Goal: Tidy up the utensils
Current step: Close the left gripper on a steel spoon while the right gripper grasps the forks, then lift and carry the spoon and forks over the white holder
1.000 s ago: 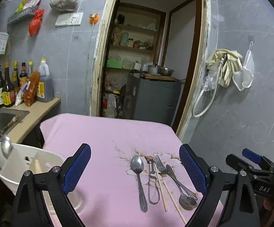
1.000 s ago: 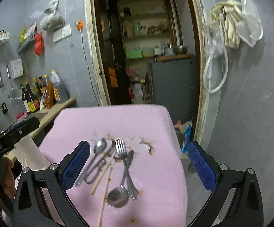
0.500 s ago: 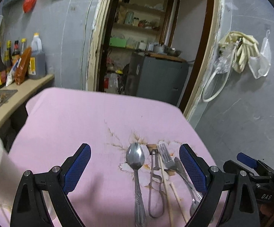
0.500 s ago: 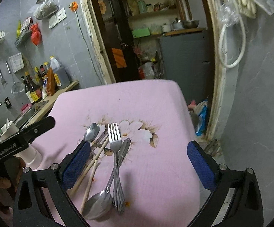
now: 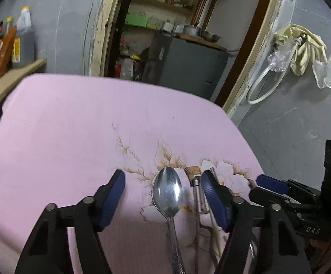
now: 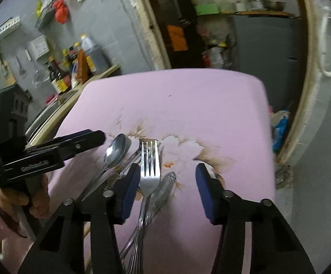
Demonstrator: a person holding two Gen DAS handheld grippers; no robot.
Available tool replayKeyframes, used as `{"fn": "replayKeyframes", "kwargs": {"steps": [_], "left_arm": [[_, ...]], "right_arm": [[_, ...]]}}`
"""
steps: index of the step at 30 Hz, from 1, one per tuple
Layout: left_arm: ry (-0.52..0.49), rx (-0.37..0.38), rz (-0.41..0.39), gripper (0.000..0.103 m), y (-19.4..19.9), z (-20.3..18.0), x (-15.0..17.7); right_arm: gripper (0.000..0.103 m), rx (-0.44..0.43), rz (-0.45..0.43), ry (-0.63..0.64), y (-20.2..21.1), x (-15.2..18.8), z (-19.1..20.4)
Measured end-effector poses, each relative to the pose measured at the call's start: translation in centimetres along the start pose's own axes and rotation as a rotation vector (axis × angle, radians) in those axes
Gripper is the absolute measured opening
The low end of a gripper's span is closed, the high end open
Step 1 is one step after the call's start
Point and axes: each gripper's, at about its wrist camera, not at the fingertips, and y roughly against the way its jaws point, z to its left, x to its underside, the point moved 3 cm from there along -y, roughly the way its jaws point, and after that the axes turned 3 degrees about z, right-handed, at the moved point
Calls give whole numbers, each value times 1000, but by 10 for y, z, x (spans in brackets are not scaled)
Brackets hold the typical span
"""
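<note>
The pink tablecloth (image 5: 74, 137) bears every utensil, loose in a cluster near the tabletop's near right corner, so the sorting looks barely begun. The left gripper (image 5: 163, 191) is closing, about half wide, its pads either side of the spoon (image 5: 168, 193) bowl without touching. The right gripper (image 6: 167, 182) is closing too, narrower, the fork (image 6: 150, 166) between its pads, not yet pinched.

Spoon (image 5: 168, 189) and fork (image 6: 150, 166): polished metal, glossy, reflective. Tablecloth (image 5: 74, 125): pink woven cloth, matt, printed flowers. Gripper pads (image 5: 113, 196): blue ribbed rubber-like plastic; arms black matt plastic.
</note>
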Motion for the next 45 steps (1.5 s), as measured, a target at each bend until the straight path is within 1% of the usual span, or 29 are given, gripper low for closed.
{"fn": "replayKeyframes", "kwargs": {"steps": [1,2,4,5,7,9,12,14,18,20,21,23,25,30,31,34,35,37,41,45], "left_arm": [[3,9,15,58,-4,1,0],[4,17,26,55,-8,2,0],[12,42,57,48,-16,5,-1],[19,57,71,47,-20,7,-2],[27,75,96,43,-27,10,-2],[24,81,110,40,-32,11,-1],[6,97,123,39,-36,11,-3],[-1,105,127,39,-39,10,-5],[-10,115,139,34,-41,11,-7],[-13,122,144,33,-41,11,-7],[-16,125,147,32,-41,11,-8],[-28,129,157,30,-40,10,-7],[-42,132,166,28,-40,7,-6],[-60,125,188,22,-41,3,-6],[-65,117,196,17,-41,3,-6],[-81,102,220,12,-41,1,-8],[-89,95,222,11,-41,0,-8],[-94,92,214,8,-38,-2,-8],[-86,100,210,6,-33,-4,-8],[-88,76,234,4,-29,-7,-9]], "right_arm": [[39,-16,15,9,-5,-2,0],[39,-39,37,18,-11,-5,1],[34,-73,67,30,-20,-9,0],[34,-95,84,34,-25,-11,0],[34,-109,95,44,-32,-15,0],[33,-134,111,59,-40,-20,1],[33,-162,127,84,-47,-28,4],[27,-177,143,114,-53,-33,9],[23,-214,179,158,-61,-36,13],[16,-234,185,176,-61,-35,17],[16,-241,188,178,-61,-36,15],[15,-240,192,188,-59,-37,17],[10,-245,189,189,-55,-36,15],[10,-231,203,163,-48,-35,11],[10,-231,204,153,-47,-33,9],[9,-217,204,111,-40,-31,4],[4,-212,202,97,-39,-30,2],[2,-201,188,54,-33,-28,-2],[2,-174,159,14,-22,-23,-3],[2,-154,149,-27,-15,-18,-6]]}}
